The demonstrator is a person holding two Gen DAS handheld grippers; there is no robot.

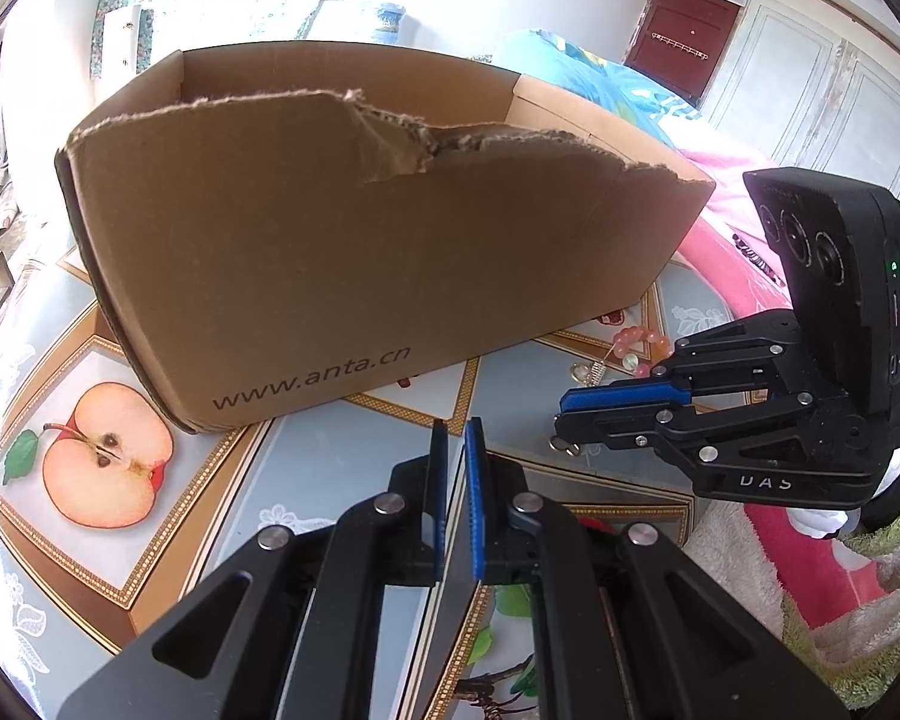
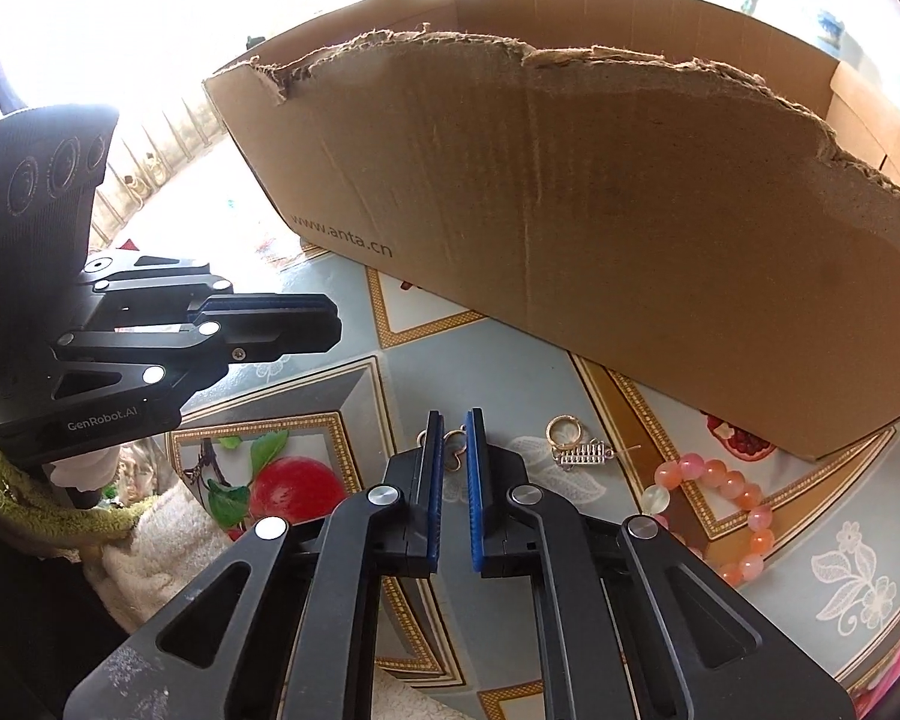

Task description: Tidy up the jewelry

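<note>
A torn cardboard box point(image 1: 360, 252) printed www.anta.cn stands on the table; it also shows in the right wrist view point(image 2: 600, 228). In front of it lie a pink bead bracelet point(image 2: 729, 510), a gold ring point(image 2: 564, 429), a silver abacus charm point(image 2: 582, 455) and a small gold chain piece point(image 2: 453, 450). My right gripper point(image 2: 453, 426) is low over the table, jaws a narrow gap apart, with the gold chain piece between its tips. My left gripper point(image 1: 455, 429) hovers empty over the table in front of the box, jaws nearly together. The bracelet point(image 1: 642, 345) shows beyond the right gripper point(image 1: 561, 420).
The table has a fruit-print cover with an apple picture point(image 1: 105, 456). A pink cloth point(image 1: 726, 252) and a pale towel point(image 1: 744, 546) lie to the right of it. A red door point(image 1: 684, 36) is at the far back.
</note>
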